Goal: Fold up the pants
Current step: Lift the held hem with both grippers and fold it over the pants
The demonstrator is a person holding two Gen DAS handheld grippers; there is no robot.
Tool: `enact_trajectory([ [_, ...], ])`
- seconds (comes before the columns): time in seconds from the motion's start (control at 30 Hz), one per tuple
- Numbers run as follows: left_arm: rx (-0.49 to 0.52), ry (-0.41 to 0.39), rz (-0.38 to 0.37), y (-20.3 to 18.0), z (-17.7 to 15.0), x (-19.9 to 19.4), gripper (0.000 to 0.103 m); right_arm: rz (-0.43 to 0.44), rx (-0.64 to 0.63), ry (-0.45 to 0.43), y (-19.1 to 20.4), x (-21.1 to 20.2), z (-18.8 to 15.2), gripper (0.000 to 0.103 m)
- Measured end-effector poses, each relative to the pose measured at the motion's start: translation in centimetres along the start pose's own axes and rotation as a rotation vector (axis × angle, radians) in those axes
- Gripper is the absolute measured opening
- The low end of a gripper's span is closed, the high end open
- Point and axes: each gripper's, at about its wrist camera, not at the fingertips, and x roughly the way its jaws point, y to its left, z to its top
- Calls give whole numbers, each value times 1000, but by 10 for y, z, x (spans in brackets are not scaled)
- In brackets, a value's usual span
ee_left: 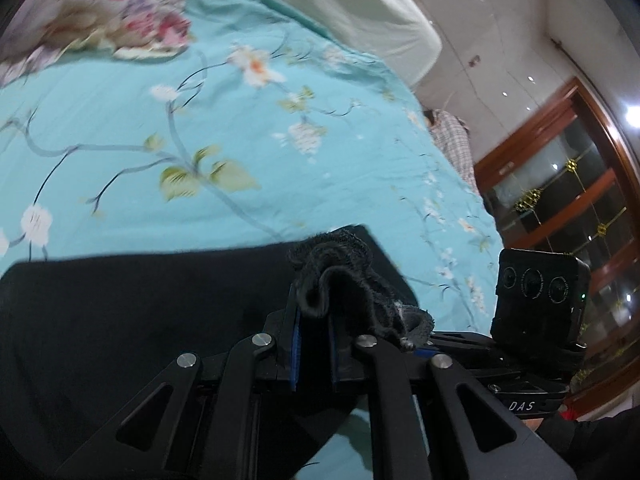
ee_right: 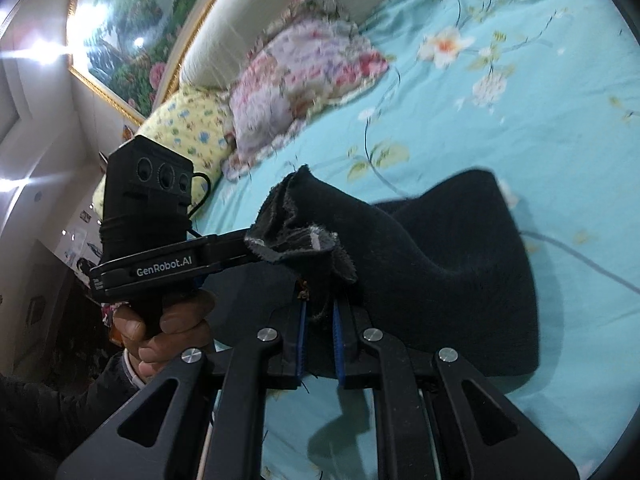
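Left gripper clamping a bunched black hem of the pants, jaws nearly together w/ fabric pinched between. Right gripper likewise clamping another bunched edge of the same pants, frayed cloth spilling over its fingers. Pants lying dark and partly lifted on the teal floral bedsheet, near its front edge. Floral pillow resting at the sheet's far end, yellow pillow beside it. Hand gripping the left gripper's handle, off the sheet's edge.
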Motion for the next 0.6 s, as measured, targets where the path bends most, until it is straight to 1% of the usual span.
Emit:
enact_trajectory([
  [0.13,-36,1,7,13,-9,-2,8,-11,8,31,-3,11,-5,15],
  [0.4,-91,-11,31,27,-22,-8,8,-38,-10,72,-3,21,-7,16],
  [0.47,-106,-17,35,29,-24,-11,8,-39,-11,76,-2,21,-7,20],
  [0.53,-123,-27,45,33,-26,-15,8,-30,-14,79,1,23,-7,29],
  [0.6,-134,-36,48,35,-29,-19,10,-30,-27,83,6,23,-8,34],
])
